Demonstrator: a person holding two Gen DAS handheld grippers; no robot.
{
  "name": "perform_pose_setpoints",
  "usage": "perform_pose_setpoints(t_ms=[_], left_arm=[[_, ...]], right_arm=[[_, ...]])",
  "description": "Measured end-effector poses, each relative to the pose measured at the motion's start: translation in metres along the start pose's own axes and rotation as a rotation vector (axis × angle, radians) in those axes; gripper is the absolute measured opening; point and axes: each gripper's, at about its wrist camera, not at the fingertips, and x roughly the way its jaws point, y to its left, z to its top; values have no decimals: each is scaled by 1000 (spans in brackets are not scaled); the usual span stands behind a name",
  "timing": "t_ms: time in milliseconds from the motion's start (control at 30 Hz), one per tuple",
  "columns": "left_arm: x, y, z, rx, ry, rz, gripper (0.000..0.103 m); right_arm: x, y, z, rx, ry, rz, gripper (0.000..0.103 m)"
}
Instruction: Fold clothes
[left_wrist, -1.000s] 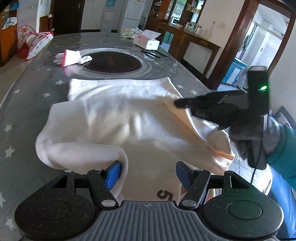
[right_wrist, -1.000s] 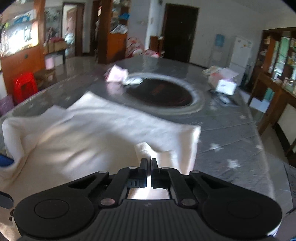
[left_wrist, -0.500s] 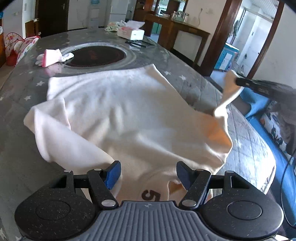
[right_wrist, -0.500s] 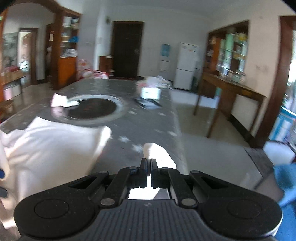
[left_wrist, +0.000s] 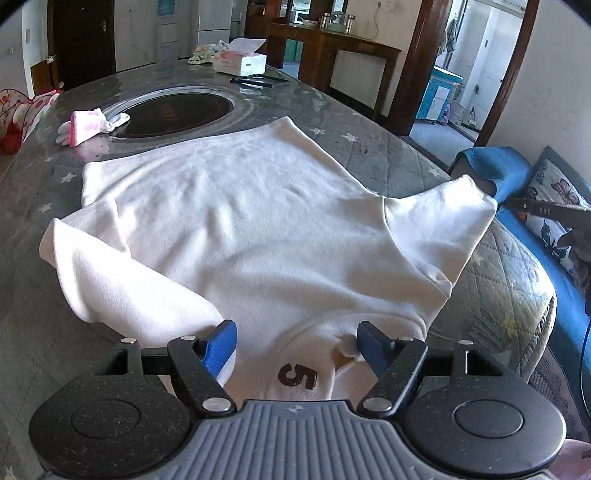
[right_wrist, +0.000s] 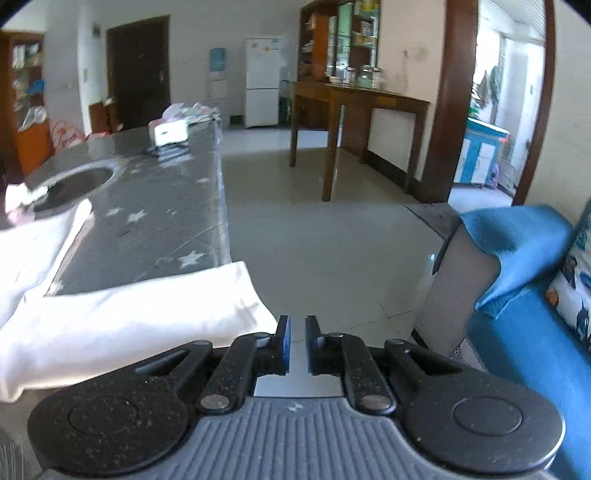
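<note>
A cream sweatshirt (left_wrist: 240, 229) with a brown "5" near its collar lies spread on the grey star-patterned table (left_wrist: 388, 155). Its right sleeve (left_wrist: 443, 229) is stretched out over the table's right edge; it also shows in the right wrist view (right_wrist: 147, 314). My left gripper (left_wrist: 295, 339) is open, its blue pads on either side of the collar area. My right gripper (right_wrist: 297, 339) hangs past the table's right edge, over the floor. Its jaws stand slightly apart with nothing between them. The sleeve cuff lies just left of its left finger (right_wrist: 282, 339).
A pink and white cloth (left_wrist: 88, 125) lies by the dark round inset (left_wrist: 173, 114). A tissue box (left_wrist: 240, 61) and black pens sit at the far end. A blue-covered sofa (right_wrist: 524, 295) stands right of the table. A wooden side table (right_wrist: 354, 107) stands beyond.
My right gripper pulled the right sleeve outward past the table's edge, then opened and let it go. The sleeve now lies stretched out flat. My left gripper stayed open at the collar.
</note>
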Motion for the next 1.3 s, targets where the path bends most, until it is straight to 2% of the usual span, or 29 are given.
perform_pose_setpoints(t_ms=[167, 400, 567, 700, 800, 967, 1167, 1300], left_arm=[[-1, -2, 2, -11, 2, -2, 76], [-7, 1, -3, -27, -3, 0, 76], [-29, 13, -5, -54, -50, 4, 76], [-43, 42, 4, -117, -99, 76, 76], [-48, 67, 13, -172, -124, 146, 76], [-55, 109, 29, -263, -166, 261, 76], [-25, 147, 40, -297, -140, 296, 75], [-2, 159, 42, -318, -121, 294, 66]], right_arm=[[11, 21, 10, -43, -1, 79, 12], [26, 50, 24, -102, -1, 190, 28], [40, 66, 27, -124, 24, 190, 31], [28, 77, 29, -152, -3, 223, 33], [19, 92, 26, -203, -24, 251, 41], [17, 110, 21, -223, -6, 304, 45], [23, 118, 14, -222, 22, 316, 49], [23, 118, 14, -215, 23, 313, 52]])
